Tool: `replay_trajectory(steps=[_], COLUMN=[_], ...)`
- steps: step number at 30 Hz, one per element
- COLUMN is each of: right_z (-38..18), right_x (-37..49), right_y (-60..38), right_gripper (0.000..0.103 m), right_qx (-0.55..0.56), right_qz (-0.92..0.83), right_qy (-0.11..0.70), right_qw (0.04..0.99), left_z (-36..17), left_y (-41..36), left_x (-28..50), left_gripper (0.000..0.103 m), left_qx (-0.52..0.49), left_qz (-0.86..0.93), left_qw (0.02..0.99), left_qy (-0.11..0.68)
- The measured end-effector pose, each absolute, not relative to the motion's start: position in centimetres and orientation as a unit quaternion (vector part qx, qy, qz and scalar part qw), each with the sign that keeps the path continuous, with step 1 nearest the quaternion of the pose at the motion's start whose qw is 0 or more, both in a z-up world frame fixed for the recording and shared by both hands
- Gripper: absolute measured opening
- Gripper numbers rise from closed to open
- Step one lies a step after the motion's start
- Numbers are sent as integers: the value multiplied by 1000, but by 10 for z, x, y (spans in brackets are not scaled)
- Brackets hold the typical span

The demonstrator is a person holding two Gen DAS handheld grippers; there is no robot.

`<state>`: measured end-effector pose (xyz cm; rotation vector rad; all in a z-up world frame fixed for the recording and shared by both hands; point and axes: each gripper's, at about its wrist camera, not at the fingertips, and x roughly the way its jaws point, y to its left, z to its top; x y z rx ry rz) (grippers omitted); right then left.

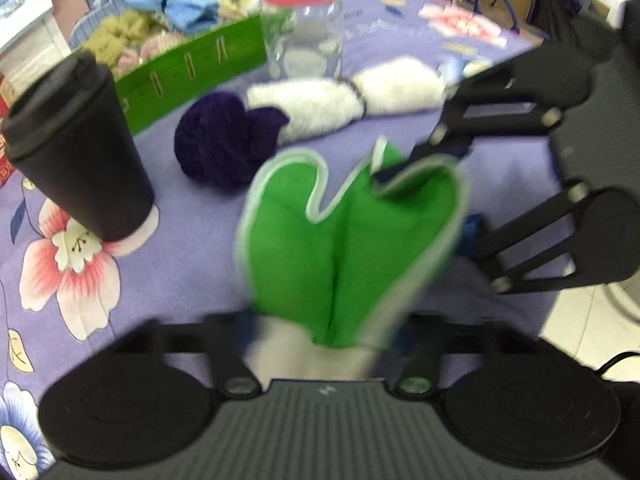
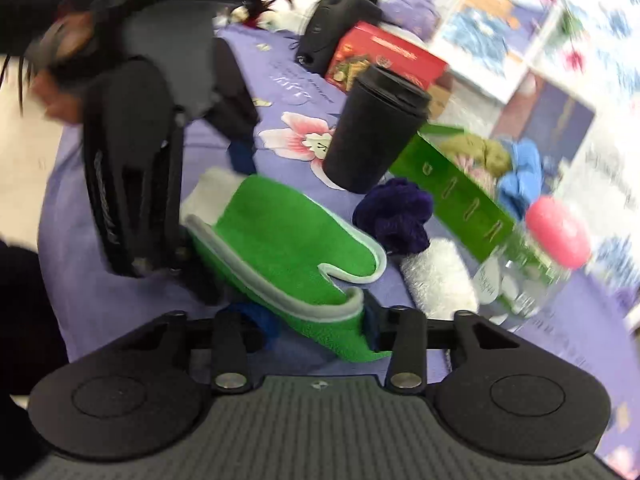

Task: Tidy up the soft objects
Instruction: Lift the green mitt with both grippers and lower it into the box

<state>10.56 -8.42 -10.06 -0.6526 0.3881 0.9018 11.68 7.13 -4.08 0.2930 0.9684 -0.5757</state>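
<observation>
A green mitten with pale trim (image 1: 344, 240) hangs between both grippers above the purple floral cloth. My left gripper (image 1: 324, 332) is shut on its white cuff end. My right gripper (image 2: 320, 320) is shut on the mitten's other edge (image 2: 288, 240); it shows in the left wrist view at the right (image 1: 400, 172). A dark purple knitted ball (image 1: 224, 140) and a white fluffy roll (image 1: 344, 100) lie beyond the mitten. A green box (image 1: 192, 68) at the back left holds olive, pink and blue soft items (image 1: 176, 4).
A black lidded cup (image 1: 76, 148) stands at the left, close to the mitten. A clear jar with a pink lid (image 1: 304, 20) stands behind the white roll. A red box (image 2: 384, 60) and a black device (image 2: 340, 12) sit farther back. The table edge is at the right.
</observation>
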Motion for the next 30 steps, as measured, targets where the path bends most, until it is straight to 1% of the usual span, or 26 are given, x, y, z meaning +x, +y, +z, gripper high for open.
replay_trajectory(steps=[1,2,6,9,12,15,17,19,23,24,25,26,27,28,30], right_z=[-99,-96,-81,-63,-42,-17,-3,12,24,23,21,17,12,8,2], right_x=[104,102,92,89,101,136,165,201,270,287,303,316,328,338,342], right_y=[-83,-81,-85,-89,-91,-86,-78,-66,-35,-25,-13,-5,3,9,7], right_gripper=[12,10,9,9,10,10,11,11,12,16,16,16,18,17,18], right_qx=[-306,-302,-280,-290,-291,-303,-318,-326,-339,-350,-362,-371,-386,-398,-402], right_qz=[424,422,406,382,360,337,323,319,327,331,333,332,329,327,334], right_qy=[179,175,157,112,76,42,26,31,52,69,92,103,123,150,156], right_qw=[833,837,856,870,883,890,891,889,881,874,866,861,853,844,838], left_z=[-36,-32,-9,21,51,79,94,104,102,99,93,89,83,76,67], left_y=[71,71,70,70,66,63,65,72,90,95,98,102,105,110,118], left_x=[114,112,103,102,117,149,180,217,287,305,324,339,353,361,370], left_gripper=[32,30,30,30,30,30,30,30,31,32,45,60,67,67,69], left_qx=[135,136,120,124,130,157,165,170,177,172,172,171,173,175,167], left_qz=[-270,-263,-254,-249,-238,-217,-200,-184,-132,-123,-119,-112,-105,-100,-95], left_qw=[839,844,862,885,902,915,920,921,922,920,916,912,907,903,899], left_qy=[453,446,422,374,337,303,293,299,319,329,343,355,369,381,394])
